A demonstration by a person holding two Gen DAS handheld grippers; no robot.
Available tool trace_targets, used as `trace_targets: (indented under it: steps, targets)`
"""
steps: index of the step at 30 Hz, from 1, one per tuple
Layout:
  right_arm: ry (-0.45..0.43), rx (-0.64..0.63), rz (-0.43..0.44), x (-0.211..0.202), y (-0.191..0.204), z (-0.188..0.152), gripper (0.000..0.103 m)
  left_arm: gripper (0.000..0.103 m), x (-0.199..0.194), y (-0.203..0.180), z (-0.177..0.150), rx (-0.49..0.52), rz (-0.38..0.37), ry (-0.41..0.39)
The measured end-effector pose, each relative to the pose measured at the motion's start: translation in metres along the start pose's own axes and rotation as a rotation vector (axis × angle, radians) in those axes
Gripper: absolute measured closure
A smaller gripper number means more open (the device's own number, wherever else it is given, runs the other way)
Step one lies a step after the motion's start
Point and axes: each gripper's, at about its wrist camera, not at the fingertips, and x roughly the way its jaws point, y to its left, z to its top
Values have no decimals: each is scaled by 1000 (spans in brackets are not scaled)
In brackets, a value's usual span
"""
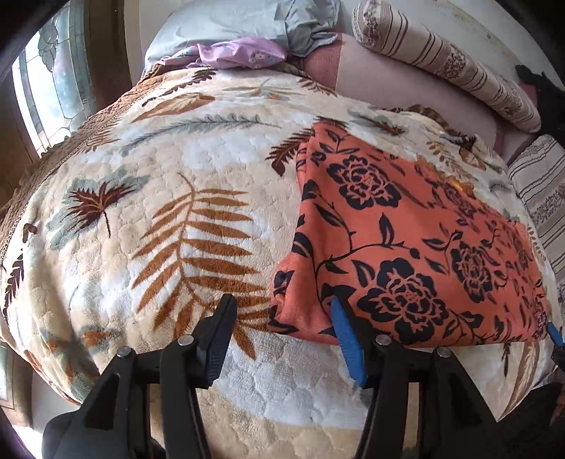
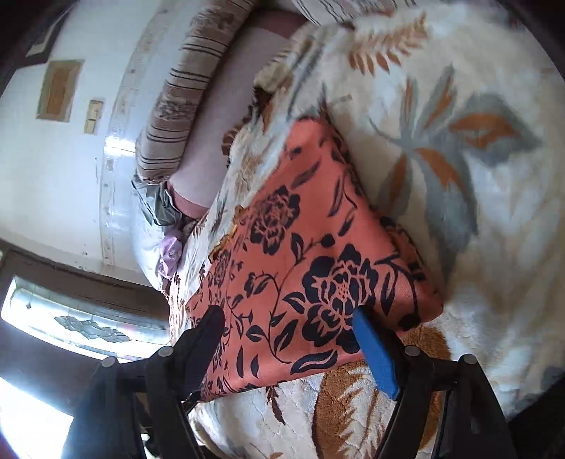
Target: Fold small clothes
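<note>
An orange garment with a black flower print [image 1: 406, 247] lies folded flat on a cream leaf-pattern blanket [image 1: 159, 176]. My left gripper [image 1: 282, 310] is open at the garment's near left corner, with the blue finger [image 1: 346, 339] over the cloth edge and the black finger [image 1: 219, 325] over bare blanket. In the right wrist view my right gripper [image 2: 289, 325] is open over the garment [image 2: 300, 254], near its front edge, its jaws wide apart and holding nothing. The right gripper's blue tip [image 1: 554, 333] shows at the garment's near right corner in the left wrist view.
Striped bolster pillows [image 1: 441, 60] and a pale blue pillow [image 1: 229, 24] with a lilac cloth [image 1: 240, 53] lie at the bed's far side. A window [image 1: 46, 77] is at the left. A white wall [image 2: 63, 159] stands beyond the bed.
</note>
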Motion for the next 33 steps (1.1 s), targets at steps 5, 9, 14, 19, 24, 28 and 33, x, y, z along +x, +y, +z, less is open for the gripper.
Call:
trace_targets:
  steps: [5, 9, 14, 19, 24, 28, 33]
  targets:
    - [29, 15, 39, -14, 5, -25, 22, 44, -14, -12, 5, -23, -21, -21]
    - [70, 115, 36, -1, -9, -49, 22, 42, -15, -39, 6, -9, -52, -15]
    - [27, 184, 51, 12, -15, -38, 22, 42, -7, -82, 12, 40, -80, -2]
    - [-6, 286, 51, 25, -35, -21, 22, 41, -2, -114, 13, 89, -90, 5]
    - [-19, 267, 63, 25, -38, -18, 22, 41, 2, -124, 13, 105, -81, 20]
    - [-26, 253, 60, 26, -35, -18, 22, 41, 4, -125, 12, 115, -66, 25]
    - [-30, 251, 65, 24, -37, -19, 22, 41, 7, -123, 11, 114, -56, 43]
